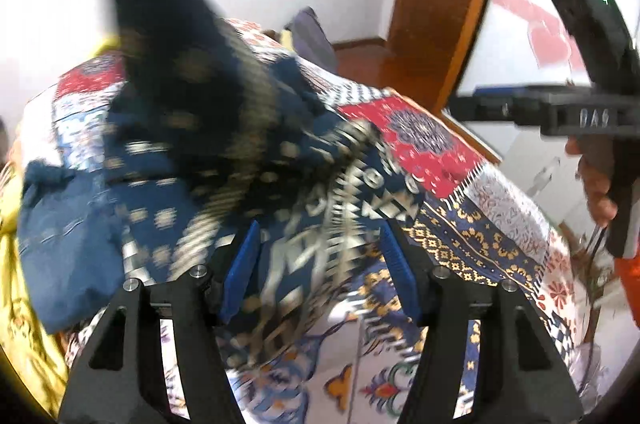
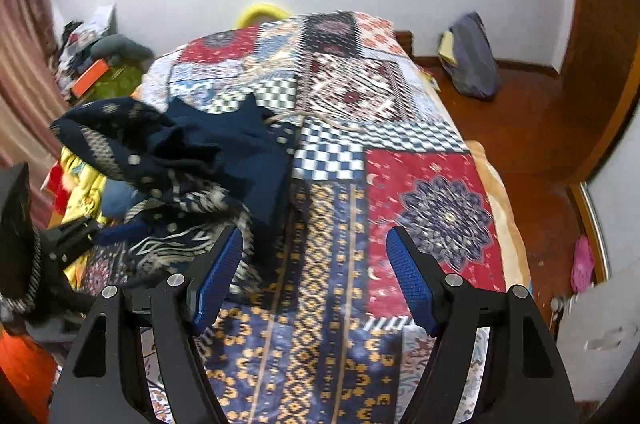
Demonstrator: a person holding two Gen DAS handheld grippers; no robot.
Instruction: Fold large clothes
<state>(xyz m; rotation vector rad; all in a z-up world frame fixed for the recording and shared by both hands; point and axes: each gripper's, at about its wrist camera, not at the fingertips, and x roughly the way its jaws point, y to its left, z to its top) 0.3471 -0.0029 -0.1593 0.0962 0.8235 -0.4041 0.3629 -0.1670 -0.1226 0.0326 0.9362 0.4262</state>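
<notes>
A dark navy garment (image 1: 208,128) with beige dots and zigzag bands lies bunched and motion-blurred on the patchwork bedspread (image 1: 432,144). My left gripper (image 1: 318,260) stands open; a patterned fold of the garment runs through the gap, and the blue pads (image 1: 240,264) do not press on it. In the right wrist view the same garment (image 2: 180,152) is heaped at the bed's left side. My right gripper (image 2: 314,264) is open over bare bedspread (image 2: 400,184), just right of the heap, with nothing between its fingers. Its body and the hand holding it (image 1: 596,184) show at the right of the left wrist view.
Yellow cloth (image 1: 24,304) lies under and left of the garment. A wooden door frame (image 1: 436,4) and brown floor (image 2: 532,128) flank the bed's right side, with a grey bag (image 2: 472,60) against the wall. Clutter (image 2: 92,64) sits beyond the bed's left corner.
</notes>
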